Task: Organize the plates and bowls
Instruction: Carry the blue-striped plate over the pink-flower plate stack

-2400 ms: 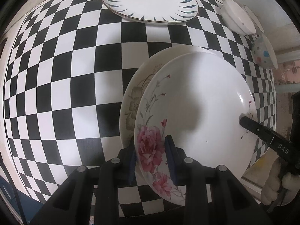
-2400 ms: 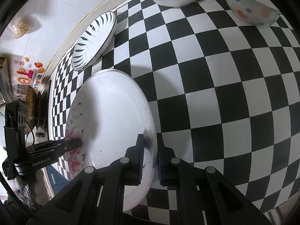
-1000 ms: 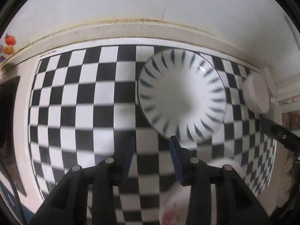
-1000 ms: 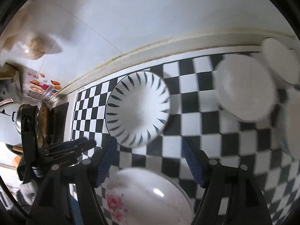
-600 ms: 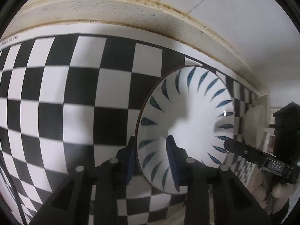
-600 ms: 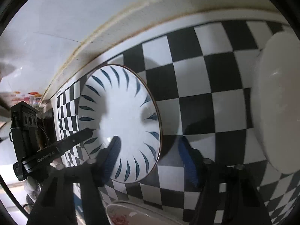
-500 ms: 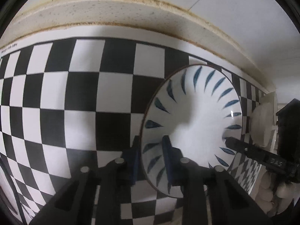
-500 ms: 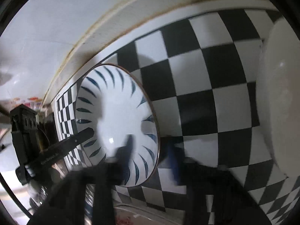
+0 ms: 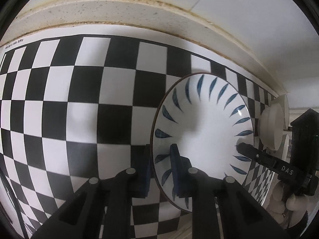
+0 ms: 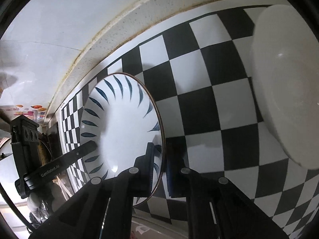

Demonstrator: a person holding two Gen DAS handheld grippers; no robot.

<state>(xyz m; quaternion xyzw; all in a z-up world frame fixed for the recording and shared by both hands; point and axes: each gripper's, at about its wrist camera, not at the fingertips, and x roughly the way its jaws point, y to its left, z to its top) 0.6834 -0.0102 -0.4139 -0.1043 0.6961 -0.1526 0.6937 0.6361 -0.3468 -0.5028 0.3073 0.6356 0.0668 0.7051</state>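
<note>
Both tools now clamped on blue-leaf plate (image 9: 201, 131), checkered mat (image 9: 69, 99), stained wall ledge (image 9: 119, 8)

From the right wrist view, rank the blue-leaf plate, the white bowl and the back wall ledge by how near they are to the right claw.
1. blue-leaf plate: its rim sits between the right claw fingers.
2. white bowl: off to the right on the checkered mat.
3. back wall ledge: behind the mat, farthest.

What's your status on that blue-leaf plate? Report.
Left gripper and right gripper both clamped on rim of white blue-leaf-patterned plate. White bowl close on right.
</note>
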